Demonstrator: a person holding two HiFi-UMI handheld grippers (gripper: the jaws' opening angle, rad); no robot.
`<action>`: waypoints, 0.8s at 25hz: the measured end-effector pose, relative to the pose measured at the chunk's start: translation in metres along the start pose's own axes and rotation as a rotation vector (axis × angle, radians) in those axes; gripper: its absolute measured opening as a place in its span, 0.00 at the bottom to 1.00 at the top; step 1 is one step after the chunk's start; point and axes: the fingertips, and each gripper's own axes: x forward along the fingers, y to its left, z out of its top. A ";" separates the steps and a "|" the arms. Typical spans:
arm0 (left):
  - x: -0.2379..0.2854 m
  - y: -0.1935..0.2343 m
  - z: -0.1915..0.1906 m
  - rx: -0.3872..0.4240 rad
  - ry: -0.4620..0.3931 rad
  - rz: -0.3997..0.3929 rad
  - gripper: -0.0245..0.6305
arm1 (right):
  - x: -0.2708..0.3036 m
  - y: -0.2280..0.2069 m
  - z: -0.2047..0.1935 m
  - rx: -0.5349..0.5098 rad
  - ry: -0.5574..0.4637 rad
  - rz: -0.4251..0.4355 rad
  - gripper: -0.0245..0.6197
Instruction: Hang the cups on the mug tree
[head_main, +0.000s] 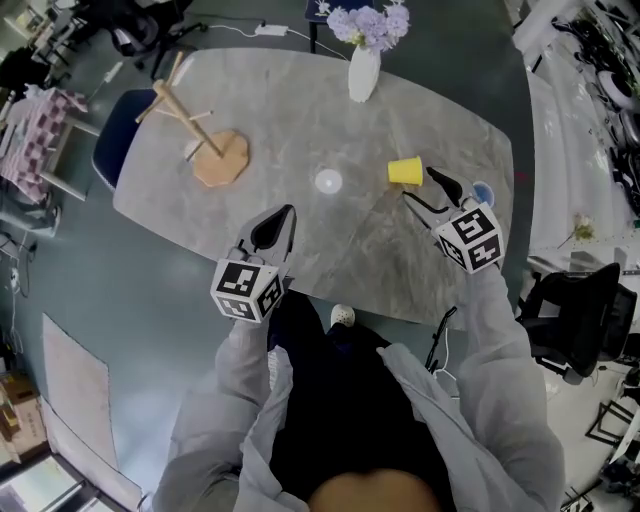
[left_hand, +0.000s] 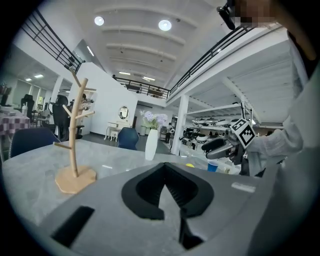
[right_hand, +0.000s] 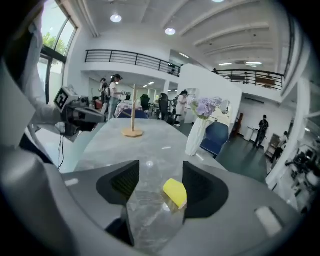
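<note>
Head view is showing a grey stone table (head_main: 300, 110) taking up most of the scene, with a person in pale sleeves leaning over its near edge. A wooden mug tree (head_main: 220, 160) is standing toward the far left corner with no cups hanging on it, and a white vase (head_main: 363, 72) of purple flowers is sitting by the far edge. The left gripper (head_main: 288, 211) is hovering over the near left part of the table, well apart from the tree; its jaws are meeting at the tips with nothing between them. The right gripper (head_main: 418, 184) is reaching in over the right side with its jaws standing moderately apart. A yellow cup (head_main: 405, 172) is lying on its side on the table just beyond those jaws, close to one tip, and the pads are not pressing on it. A blue cup (head_main: 482, 192) is sitting just beside the right gripper, and a small clear round thing (head_main: 328, 181) is resting near the table's middle.
</note>
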 end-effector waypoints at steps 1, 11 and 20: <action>0.006 0.004 0.001 0.003 0.003 -0.006 0.04 | 0.006 -0.001 -0.005 -0.047 0.042 0.033 0.46; 0.049 0.040 -0.015 -0.016 0.058 -0.042 0.04 | 0.073 -0.022 -0.065 -0.534 0.448 0.208 0.54; 0.072 0.071 -0.039 -0.047 0.117 -0.062 0.04 | 0.126 -0.031 -0.098 -0.729 0.662 0.287 0.54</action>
